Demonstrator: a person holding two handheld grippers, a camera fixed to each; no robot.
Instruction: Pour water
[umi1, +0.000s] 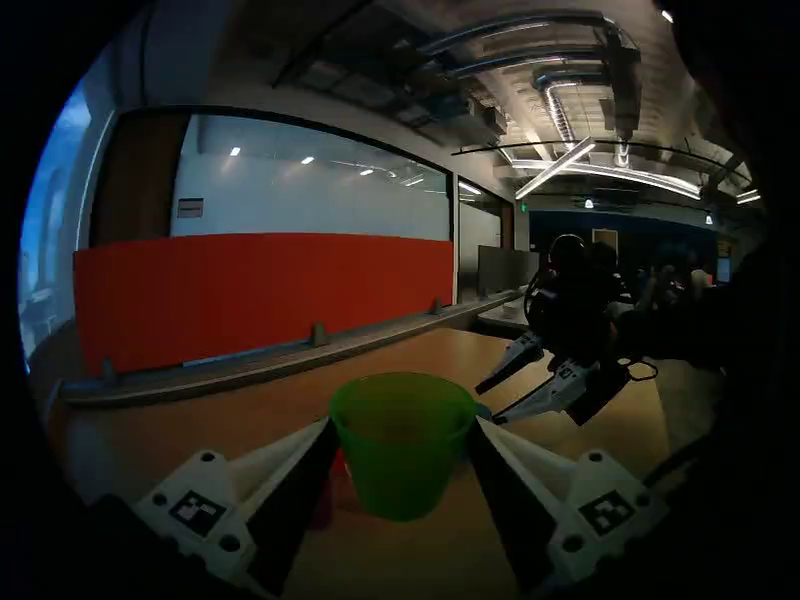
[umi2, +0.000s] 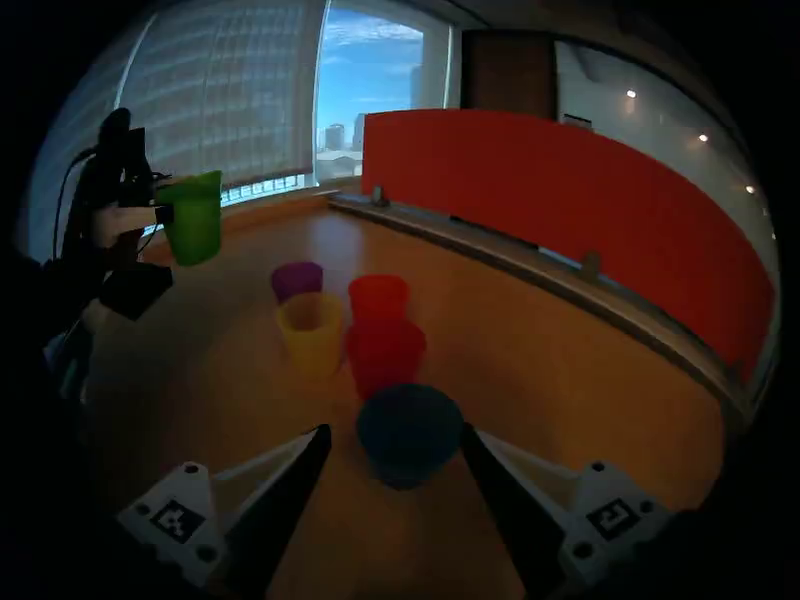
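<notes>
Two fingers of the left gripper (umi1: 402, 425) press on the sides of a translucent green plastic cup (umi1: 403, 460) — in the right gripper view it hangs clear above the wooden surface (umi2: 560, 350), far left. Nearer the middle cluster a purple plastic cup (umi2: 297, 280), a yellow plastic cup (umi2: 311, 330), a red plastic cup (umi2: 378, 297) and a second red cup (umi2: 385, 355) in front. The right gripper (umi2: 394, 430) has its fingers wide around a dark blue plastic cup (umi2: 412, 435) — a gap shows on one side.

Left gripper (umi1: 400, 427): I held it raised and level, fingers (umi1: 268, 470) clamped on green cup (umi1: 402, 475). Right gripper (umi2: 393, 434): I held it low, fingers (umi2: 268, 476) spread apart, unclamped.
</notes>
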